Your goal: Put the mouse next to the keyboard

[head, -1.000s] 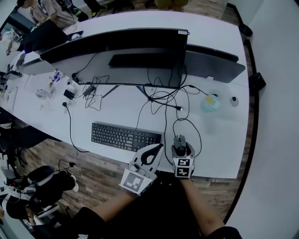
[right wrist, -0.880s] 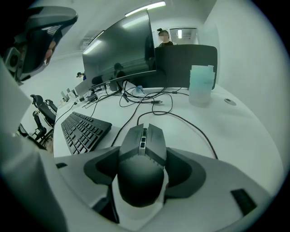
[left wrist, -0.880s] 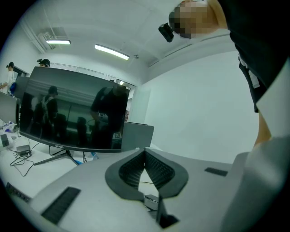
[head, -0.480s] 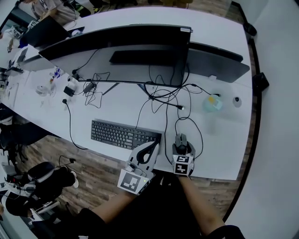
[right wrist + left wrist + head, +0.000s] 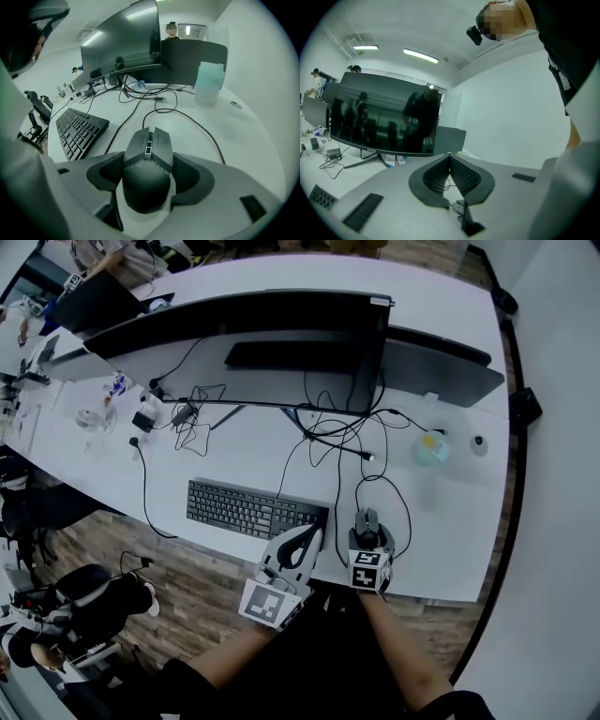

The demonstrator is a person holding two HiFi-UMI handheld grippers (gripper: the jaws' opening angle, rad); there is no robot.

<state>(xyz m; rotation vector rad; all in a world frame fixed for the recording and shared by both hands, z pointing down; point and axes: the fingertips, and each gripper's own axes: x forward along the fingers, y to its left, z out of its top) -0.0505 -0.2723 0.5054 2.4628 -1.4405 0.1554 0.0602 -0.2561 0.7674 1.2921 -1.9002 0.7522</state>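
Mouse (image 5: 147, 157), dark grey, wired, gripped by right gripper (image 5: 368, 538) fingers on white table (image 5: 441, 521), near black keyboard (image 5: 255, 509), left gripper (image 5: 450, 157) fingers closed.

I see a long white desk (image 5: 450, 521) carrying a black keyboard (image 5: 255, 510), a wired mouse (image 5: 367, 524) just right of it, tangled black cables (image 5: 337, 437), a wide monitor (image 5: 253, 324) and a pale cup (image 5: 427, 448).
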